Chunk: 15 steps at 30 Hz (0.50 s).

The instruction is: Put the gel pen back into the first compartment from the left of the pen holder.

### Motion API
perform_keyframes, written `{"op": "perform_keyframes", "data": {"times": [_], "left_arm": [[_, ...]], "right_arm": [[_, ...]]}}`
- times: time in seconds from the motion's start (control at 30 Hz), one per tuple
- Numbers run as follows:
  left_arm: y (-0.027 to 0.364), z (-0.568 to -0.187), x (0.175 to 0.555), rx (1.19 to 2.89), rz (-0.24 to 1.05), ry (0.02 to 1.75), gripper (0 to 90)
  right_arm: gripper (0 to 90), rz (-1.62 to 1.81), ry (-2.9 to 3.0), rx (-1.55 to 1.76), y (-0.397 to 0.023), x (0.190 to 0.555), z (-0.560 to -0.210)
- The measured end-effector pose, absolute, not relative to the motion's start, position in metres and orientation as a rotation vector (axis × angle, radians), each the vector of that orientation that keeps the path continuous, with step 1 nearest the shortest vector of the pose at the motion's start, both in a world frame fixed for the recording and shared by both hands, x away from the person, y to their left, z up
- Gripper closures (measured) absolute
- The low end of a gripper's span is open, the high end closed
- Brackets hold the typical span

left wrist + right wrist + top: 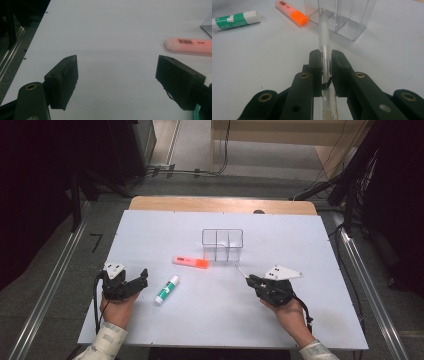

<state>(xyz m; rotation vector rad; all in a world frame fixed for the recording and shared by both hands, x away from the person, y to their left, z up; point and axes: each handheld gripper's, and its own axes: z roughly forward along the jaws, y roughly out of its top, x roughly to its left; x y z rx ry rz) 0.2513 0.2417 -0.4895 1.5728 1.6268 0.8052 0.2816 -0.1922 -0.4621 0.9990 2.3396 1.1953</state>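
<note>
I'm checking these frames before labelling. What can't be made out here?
- Pen: rear end hidden between the right hand-held gripper's jaws, right gripper view.
- Highlighter: cap end cut off by the frame edge, left gripper view.
- Glue stick: label too small, high view.

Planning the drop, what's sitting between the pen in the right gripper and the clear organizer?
Nothing: in the right gripper view only bare white table separates the pen tip from the clear organizer.
</note>
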Motion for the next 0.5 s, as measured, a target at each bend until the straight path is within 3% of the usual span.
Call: {"op": "perform_keyframes", "data": {"times": [0.5], "left_arm": [[0.242, -0.490, 0.251, 1.575, 0.804, 1.629, 18.3]], "right_arm": [[77.7, 1.241, 2.319, 0.976, -0.173, 0.296, -0.452]]}}
